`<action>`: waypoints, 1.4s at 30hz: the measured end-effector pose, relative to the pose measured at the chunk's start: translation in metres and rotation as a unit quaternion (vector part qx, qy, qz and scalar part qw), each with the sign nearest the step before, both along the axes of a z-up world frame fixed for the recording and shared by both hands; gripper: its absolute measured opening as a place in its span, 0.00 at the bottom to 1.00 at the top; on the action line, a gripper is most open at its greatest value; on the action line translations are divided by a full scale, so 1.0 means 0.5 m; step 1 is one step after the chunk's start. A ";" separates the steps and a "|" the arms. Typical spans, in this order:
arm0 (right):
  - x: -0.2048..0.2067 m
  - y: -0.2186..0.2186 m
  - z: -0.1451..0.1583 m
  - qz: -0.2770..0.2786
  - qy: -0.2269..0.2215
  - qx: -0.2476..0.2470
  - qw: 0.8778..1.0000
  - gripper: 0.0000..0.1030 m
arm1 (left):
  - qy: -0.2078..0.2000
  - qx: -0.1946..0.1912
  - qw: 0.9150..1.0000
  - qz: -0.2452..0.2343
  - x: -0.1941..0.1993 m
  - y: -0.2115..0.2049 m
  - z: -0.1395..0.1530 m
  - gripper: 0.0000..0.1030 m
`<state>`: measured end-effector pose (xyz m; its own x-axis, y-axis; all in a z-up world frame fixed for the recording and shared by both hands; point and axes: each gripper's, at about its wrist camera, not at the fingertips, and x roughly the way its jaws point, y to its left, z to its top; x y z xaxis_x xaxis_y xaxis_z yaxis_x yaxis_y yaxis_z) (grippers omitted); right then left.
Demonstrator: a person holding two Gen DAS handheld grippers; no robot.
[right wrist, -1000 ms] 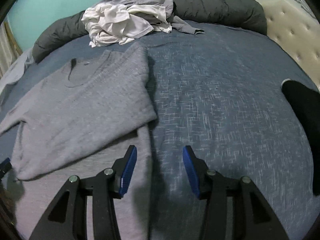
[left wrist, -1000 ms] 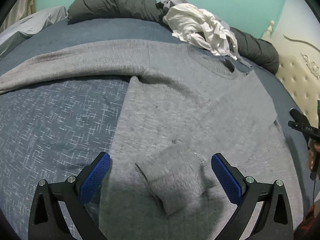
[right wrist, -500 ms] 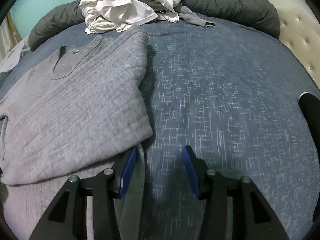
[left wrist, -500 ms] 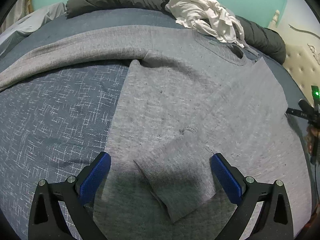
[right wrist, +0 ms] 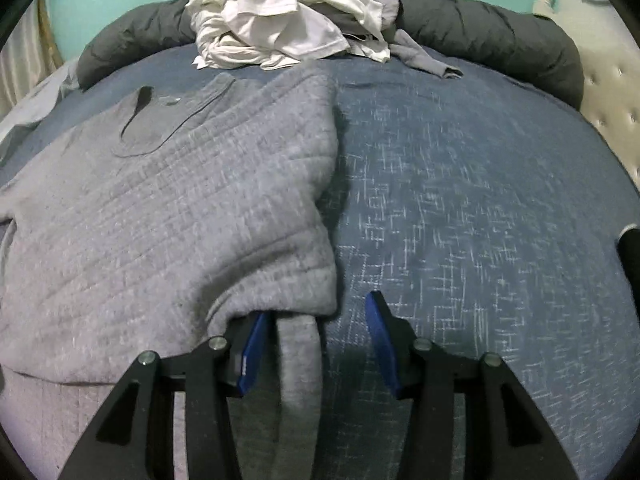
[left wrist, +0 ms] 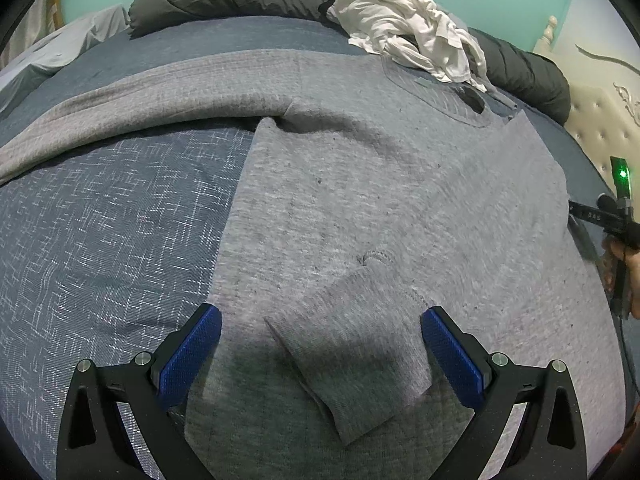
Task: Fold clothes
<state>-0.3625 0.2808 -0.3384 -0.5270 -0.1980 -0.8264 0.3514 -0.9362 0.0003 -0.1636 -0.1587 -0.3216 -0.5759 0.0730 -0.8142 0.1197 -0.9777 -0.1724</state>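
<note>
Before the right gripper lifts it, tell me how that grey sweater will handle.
The grey sweater is probably floppy: its folded edge sags over the closing right gripper. Its thick knit suggests some weight. It should grip rather than slip.

We see the sweater (left wrist: 360, 184) spread on the bed (right wrist: 480, 200), a clothes heap (right wrist: 280, 24) behind it, against the bolster (right wrist: 500, 40).
</note>
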 end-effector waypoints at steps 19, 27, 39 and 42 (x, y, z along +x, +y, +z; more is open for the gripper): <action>-0.007 0.031 -0.001 -0.023 0.019 0.017 0.999 0.09 | -0.015 -0.010 1.000 -0.004 -0.001 -0.002 -0.015 1.00; 0.010 0.076 0.035 0.005 -0.024 -0.012 1.000 0.24 | -0.010 0.000 1.000 0.001 0.002 -0.010 0.003 1.00; -0.080 0.090 0.147 -0.029 -0.002 -0.054 0.998 0.36 | 0.040 0.003 0.999 -0.005 -0.017 -0.006 0.077 1.00; -0.132 0.060 0.142 -0.030 -0.011 -0.057 0.998 0.37 | 0.037 -0.001 0.999 -0.005 -0.046 -0.008 0.066 1.00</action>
<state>-0.4287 0.3110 -0.2676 -0.5229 -0.2598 -0.8118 0.2929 -0.9492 0.1151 -0.1868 -0.1629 -0.2885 -0.6337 0.0769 -0.7697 0.0967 -0.9793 -0.1775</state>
